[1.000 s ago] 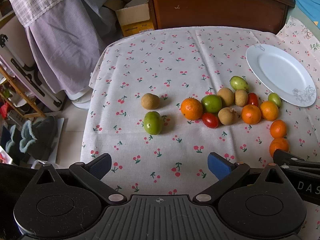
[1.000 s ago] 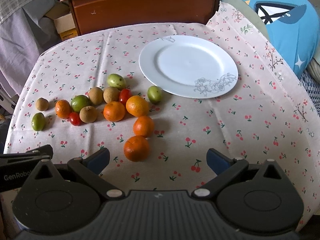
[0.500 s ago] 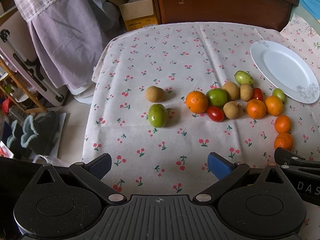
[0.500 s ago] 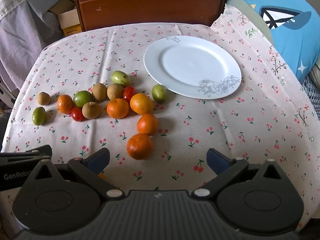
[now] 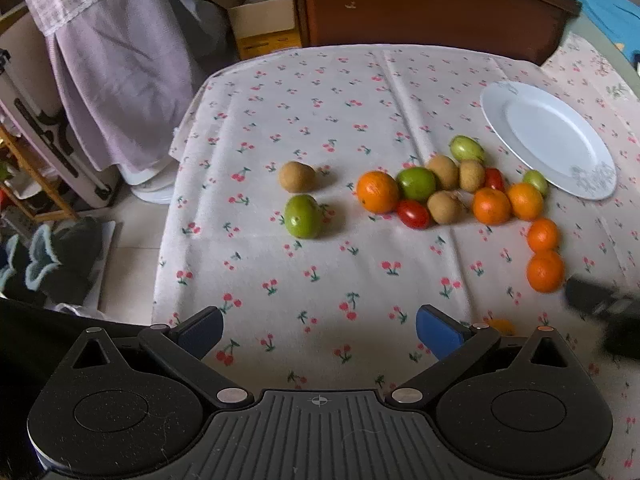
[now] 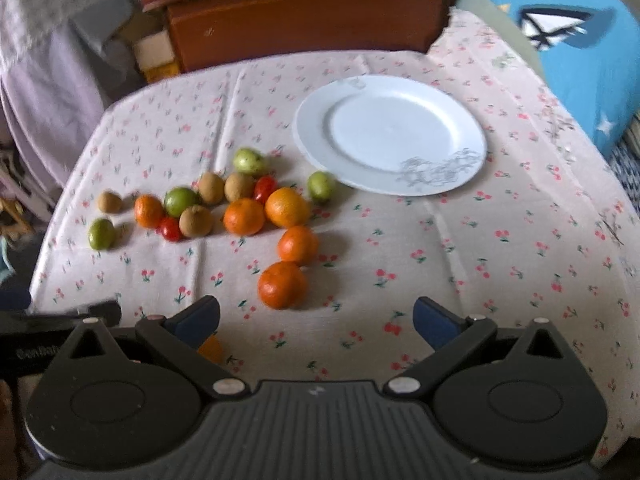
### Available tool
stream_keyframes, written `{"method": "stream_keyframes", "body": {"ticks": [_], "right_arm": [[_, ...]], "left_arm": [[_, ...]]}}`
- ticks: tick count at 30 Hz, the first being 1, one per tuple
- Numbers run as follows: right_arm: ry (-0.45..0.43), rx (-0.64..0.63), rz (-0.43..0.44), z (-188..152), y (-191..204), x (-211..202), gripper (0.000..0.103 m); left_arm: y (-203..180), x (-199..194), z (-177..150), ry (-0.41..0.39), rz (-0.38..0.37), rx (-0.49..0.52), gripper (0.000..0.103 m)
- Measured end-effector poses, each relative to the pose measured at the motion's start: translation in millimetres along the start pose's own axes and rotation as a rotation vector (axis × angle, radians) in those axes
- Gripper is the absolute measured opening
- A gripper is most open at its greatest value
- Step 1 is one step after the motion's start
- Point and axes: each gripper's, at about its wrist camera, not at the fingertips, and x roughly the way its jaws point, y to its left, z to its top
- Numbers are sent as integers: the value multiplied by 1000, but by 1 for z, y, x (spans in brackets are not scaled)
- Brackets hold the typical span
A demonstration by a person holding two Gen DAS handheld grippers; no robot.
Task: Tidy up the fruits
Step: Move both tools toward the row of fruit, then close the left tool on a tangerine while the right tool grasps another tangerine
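Several fruits lie loose on a cherry-print tablecloth (image 5: pixel 320 92): oranges (image 6: pixel 282 285), green fruits (image 5: pixel 303 216), brown fruits (image 5: pixel 296 176) and red tomatoes (image 5: pixel 413 213). A white plate (image 6: pixel 390 134) with nothing on it sits at the far right of the cluster, also seen as the plate (image 5: pixel 548 136). My left gripper (image 5: pixel 318 330) is open above the near cloth, well short of the green fruit. My right gripper (image 6: pixel 316 320) is open, just behind the nearest orange. A small orange piece (image 6: pixel 211 349) shows by its left finger.
A brown wooden headboard (image 5: pixel 432 4) stands beyond the table. Lilac cloth (image 5: pixel 120 80) hangs off a chair at the left, with a cardboard box (image 5: pixel 260 20) and floor clutter. A blue cushion (image 6: pixel 576 40) lies at the right. The table's left edge drops to the floor.
Both grippers have pulled back and risen slightly, so the fruits sit farther up the views. The right view is blurred from motion. Nothing was grasped.
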Motion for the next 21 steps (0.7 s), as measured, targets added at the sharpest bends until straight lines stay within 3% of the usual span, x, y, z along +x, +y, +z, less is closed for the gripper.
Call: {"method": "stream_keyframes", "body": {"ticks": [7,21], "right_arm": [[-22,155,7,-4,-41,-16,102],[-35,147,-3,-12,-43,-18,100]], "left_arm": [[-4,-4,-11,-1,-53,5,103],[-30,-8,-23,-8,-92,76,103]]}}
